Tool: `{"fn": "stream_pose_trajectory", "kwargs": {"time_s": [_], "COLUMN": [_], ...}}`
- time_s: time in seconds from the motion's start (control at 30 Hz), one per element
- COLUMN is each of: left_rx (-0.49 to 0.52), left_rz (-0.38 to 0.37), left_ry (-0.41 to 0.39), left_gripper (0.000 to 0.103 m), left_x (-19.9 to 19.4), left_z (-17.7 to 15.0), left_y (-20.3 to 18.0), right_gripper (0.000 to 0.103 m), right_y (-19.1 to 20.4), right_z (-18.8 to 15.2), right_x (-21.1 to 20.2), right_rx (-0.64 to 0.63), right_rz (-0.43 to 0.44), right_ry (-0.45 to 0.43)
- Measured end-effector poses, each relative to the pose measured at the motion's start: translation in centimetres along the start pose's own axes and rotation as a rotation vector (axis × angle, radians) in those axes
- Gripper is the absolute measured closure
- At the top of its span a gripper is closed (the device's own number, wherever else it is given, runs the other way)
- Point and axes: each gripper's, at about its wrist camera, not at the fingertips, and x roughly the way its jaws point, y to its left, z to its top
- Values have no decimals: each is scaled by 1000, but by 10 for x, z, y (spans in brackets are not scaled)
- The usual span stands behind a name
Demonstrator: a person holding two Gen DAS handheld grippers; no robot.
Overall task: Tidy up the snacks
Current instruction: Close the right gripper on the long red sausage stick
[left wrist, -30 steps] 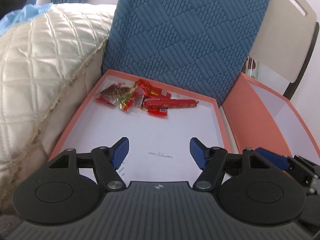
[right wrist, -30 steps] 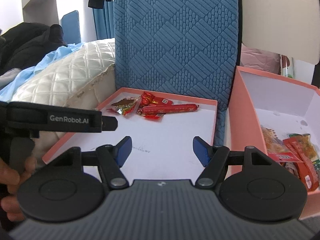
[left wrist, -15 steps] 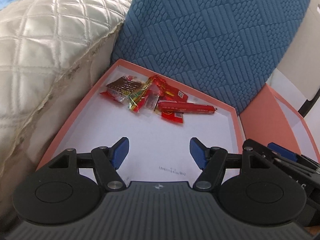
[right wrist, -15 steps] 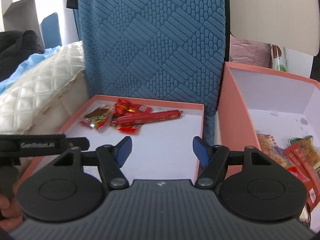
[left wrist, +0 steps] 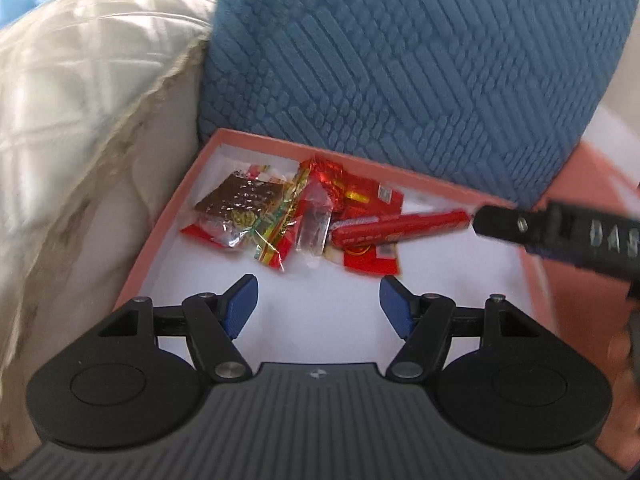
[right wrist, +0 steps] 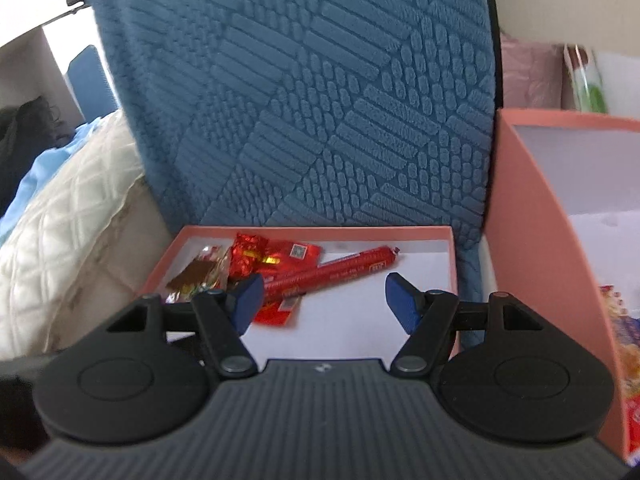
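Observation:
A shallow pink tray point(left wrist: 160, 232) point(right wrist: 451, 256) with a white floor holds a pile of snacks at its far end: a long red sausage stick point(left wrist: 404, 226) point(right wrist: 340, 270), a brown foil packet point(left wrist: 240, 202) point(right wrist: 196, 274), and several red wrappers point(left wrist: 360, 200) point(right wrist: 276, 254). My left gripper point(left wrist: 318, 306) is open and empty, just short of the pile. My right gripper point(right wrist: 324, 298) is open and empty over the tray, its left fingertip point(right wrist: 250, 300) in front of the sausage's near end. Part of the right gripper's body point(left wrist: 560, 236) shows at the right of the left wrist view.
A blue quilted cushion point(left wrist: 400, 72) point(right wrist: 304, 112) stands upright behind the tray. A cream quilted cushion point(left wrist: 80, 120) point(right wrist: 72, 248) lies on the left. A deeper pink box point(right wrist: 540, 220) with more snack packets point(right wrist: 624, 344) stands on the right.
Both grippers have moved forward over the tray toward the snack pile, which now looks larger and closer. The right gripper has swung left toward the tray. Both stay open.

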Motion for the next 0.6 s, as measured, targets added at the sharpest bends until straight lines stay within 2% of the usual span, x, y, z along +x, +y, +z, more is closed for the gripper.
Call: {"fn": "stream_pose_trajectory", "kwargs": {"time_s": [0.17,0.37,0.5,0.57,0.6], "left_rx": [67,143,154,164,174], "left_rz": [31,75,67,72,81], "left_ry": [11,14,25,25,23], "left_gripper": [30,25,25,25,25], "left_x": [15,27,35,38,40], "left_z": [6,20,30,33,33], "left_y": [-10,-12,-8,-8,-8], "right_gripper": [34,34,34,34,31], "right_y": [-15,-25,-33,-35,-33], "right_z": [10,22,26,26,27], "right_x": [37,64,85,94,96], "right_rx": [105,161,204,203,186], "right_rz": [38,55,67,44,45], "right_ry": [103,155,212,219,203]}}
